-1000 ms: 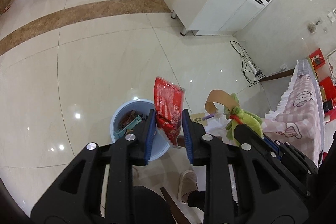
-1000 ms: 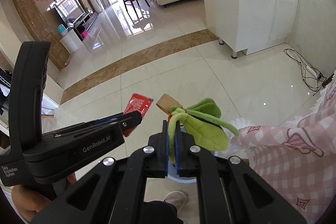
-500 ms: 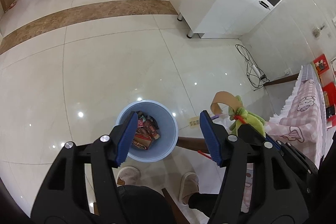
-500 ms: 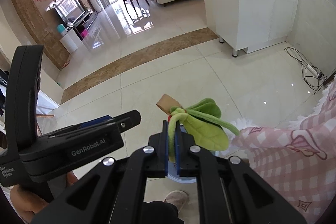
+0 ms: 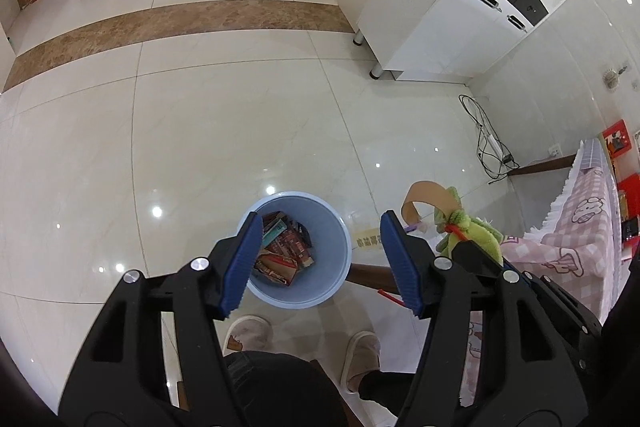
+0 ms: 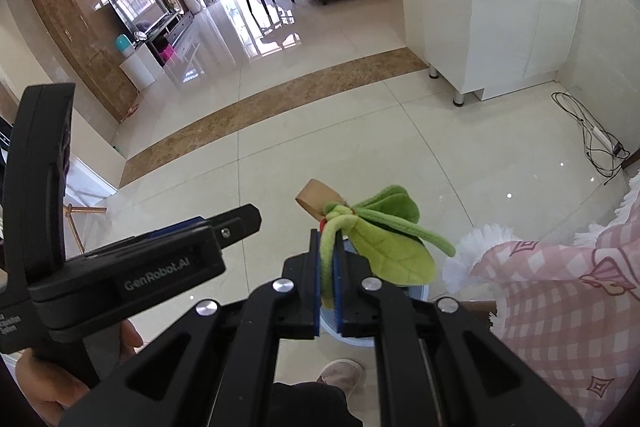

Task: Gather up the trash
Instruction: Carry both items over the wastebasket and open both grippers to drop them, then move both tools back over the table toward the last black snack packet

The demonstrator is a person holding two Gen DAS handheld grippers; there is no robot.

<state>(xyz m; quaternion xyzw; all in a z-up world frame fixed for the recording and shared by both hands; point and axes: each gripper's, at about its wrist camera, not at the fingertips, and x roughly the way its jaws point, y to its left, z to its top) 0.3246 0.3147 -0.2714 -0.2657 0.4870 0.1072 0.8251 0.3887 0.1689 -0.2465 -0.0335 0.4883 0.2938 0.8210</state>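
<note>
A light blue trash bin (image 5: 328,227) stands on the tiled floor below me, with several snack wrappers (image 5: 282,251) inside. My left gripper (image 5: 322,263) is open and empty, held above the bin. My right gripper (image 6: 328,287) is shut on a green plush leaf toy (image 6: 384,239) with a tan loop tag (image 6: 316,197). The toy also shows at the right in the left wrist view (image 5: 476,227). The left gripper's body shows at the left in the right wrist view (image 6: 132,267). A sliver of the bin (image 6: 414,293) shows under the toy.
A table with a pink checked cloth (image 5: 576,239) stands at the right. A white cabinet (image 5: 448,11) and a power strip with cables (image 5: 488,143) are beyond. The person's slippered feet (image 5: 248,335) are beside the bin. A wooden bar (image 5: 368,273) runs under the table edge.
My left gripper opened and let go of the red snack wrapper, which dropped into the bin. The right gripper has held the plush toy still.
</note>
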